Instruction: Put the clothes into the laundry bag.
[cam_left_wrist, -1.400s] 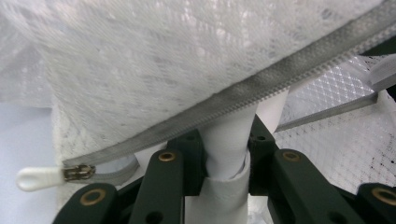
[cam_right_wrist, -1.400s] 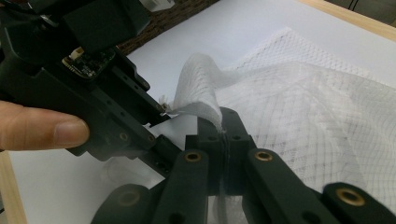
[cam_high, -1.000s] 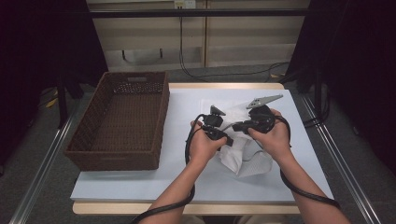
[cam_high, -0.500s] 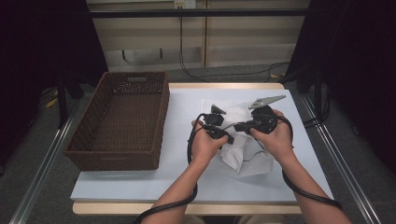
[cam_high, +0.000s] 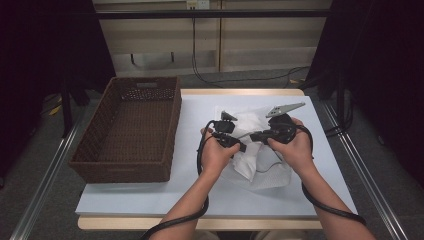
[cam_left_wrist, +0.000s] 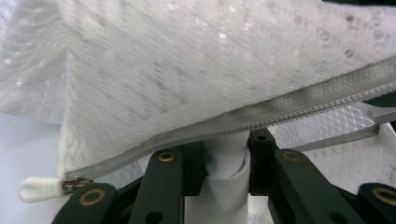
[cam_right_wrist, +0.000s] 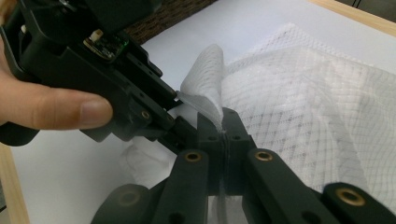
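We see one white mesh laundry bag (cam_high: 255, 160) with one grey zipper (cam_left_wrist: 261, 119) and one white zipper pull (cam_left_wrist: 39, 189), lying crumpled on the white table (cam_high: 150, 195) between our two hands, near the table's middle. One brown woven wicker basket (cam_high: 130, 130) sits just beside it on the table's left side. We hold two black two-jaw grippers. The left gripper (cam_left_wrist: 226, 154) pinches a thick fold of the mesh just under the zipper, its jaws parted only by the bunched cloth. The right gripper (cam_right_wrist: 224, 133) has its jaws pressed together on a thin edge of the mesh, right beside the left gripper's tips
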